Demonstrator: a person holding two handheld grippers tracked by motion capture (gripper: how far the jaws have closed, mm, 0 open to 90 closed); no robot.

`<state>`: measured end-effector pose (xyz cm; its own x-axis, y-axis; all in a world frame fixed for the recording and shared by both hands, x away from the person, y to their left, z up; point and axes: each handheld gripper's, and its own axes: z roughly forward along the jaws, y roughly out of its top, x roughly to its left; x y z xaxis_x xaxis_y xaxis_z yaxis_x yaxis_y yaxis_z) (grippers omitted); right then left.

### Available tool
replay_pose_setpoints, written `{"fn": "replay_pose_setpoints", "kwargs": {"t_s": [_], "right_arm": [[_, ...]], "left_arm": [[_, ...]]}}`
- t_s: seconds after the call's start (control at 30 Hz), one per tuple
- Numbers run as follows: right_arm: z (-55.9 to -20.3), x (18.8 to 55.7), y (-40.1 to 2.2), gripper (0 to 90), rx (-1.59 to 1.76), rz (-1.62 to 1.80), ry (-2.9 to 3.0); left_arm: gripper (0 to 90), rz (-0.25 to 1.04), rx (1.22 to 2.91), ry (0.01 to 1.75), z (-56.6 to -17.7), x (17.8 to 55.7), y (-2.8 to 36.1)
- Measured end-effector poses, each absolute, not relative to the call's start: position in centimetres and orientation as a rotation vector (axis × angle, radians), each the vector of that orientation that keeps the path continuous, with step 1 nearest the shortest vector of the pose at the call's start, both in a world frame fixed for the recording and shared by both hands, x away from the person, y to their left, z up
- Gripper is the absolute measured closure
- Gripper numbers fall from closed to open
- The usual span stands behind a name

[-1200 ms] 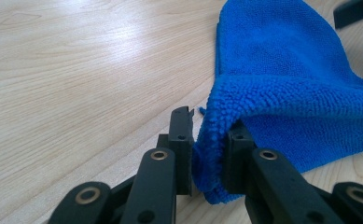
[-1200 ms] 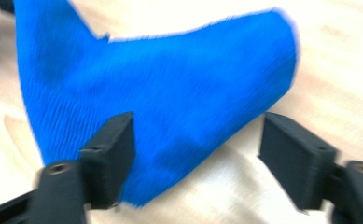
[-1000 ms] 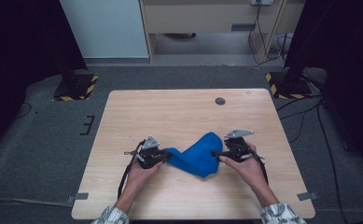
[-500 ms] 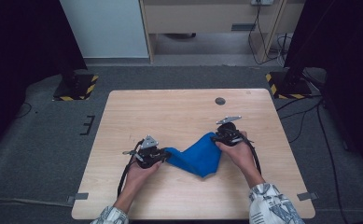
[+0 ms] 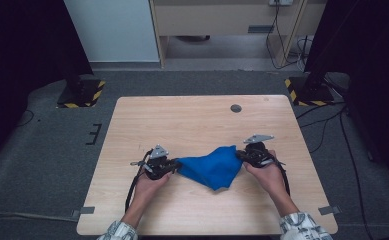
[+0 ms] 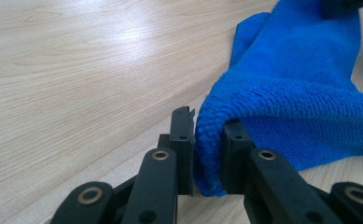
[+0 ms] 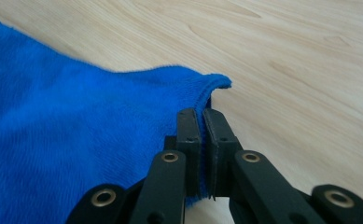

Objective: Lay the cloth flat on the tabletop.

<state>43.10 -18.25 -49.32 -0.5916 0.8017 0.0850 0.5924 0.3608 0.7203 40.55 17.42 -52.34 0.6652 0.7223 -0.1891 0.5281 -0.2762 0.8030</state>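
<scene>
A blue cloth [image 5: 213, 165] lies bunched on the wooden table [image 5: 192, 120], stretched between both hands. My left gripper [image 5: 174, 164] is shut on the cloth's left corner; in the left gripper view the thick folded edge of the cloth [image 6: 282, 93] sits pinched in the left gripper [image 6: 207, 140]. My right gripper [image 5: 241, 154] is shut on the cloth's right corner. In the right gripper view the cloth [image 7: 76, 135] spreads to the left and its thin hem is clamped in the right gripper [image 7: 201, 126], whose jaws are nearly together.
A small dark round disc [image 5: 236, 108] sits in the table near its far edge. Black stands with yellow-black striped bases [image 5: 79, 94] flank the table on the grey floor. Cables [image 5: 132, 187] trail from each gripper toward the person.
The right gripper swung back toward the far side half a second ago, then came right and nearer again, pulling the cloth out flatter. The left gripper stayed put.
</scene>
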Motion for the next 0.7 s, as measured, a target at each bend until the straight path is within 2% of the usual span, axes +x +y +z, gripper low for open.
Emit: {"fn": "replay_pose_setpoints", "kwargs": {"t_s": [0.3,0.57,0.7], "right_arm": [[-49.8,41.2,-20.9,87.0,1.254,1.081,2.306],[-50.3,41.1,-21.9,87.1,1.294,1.08,2.282],[-50.4,41.2,-22.2,87.1,1.311,1.071,2.272]], "left_arm": [[74.3,0.256,1.954,0.97,-52.5,40.6,17.3],[58.3,0.303,1.951,0.962,-52.5,40.6,17.1],[54.1,0.315,1.94,0.957,-52.4,40.5,17.3]]}}
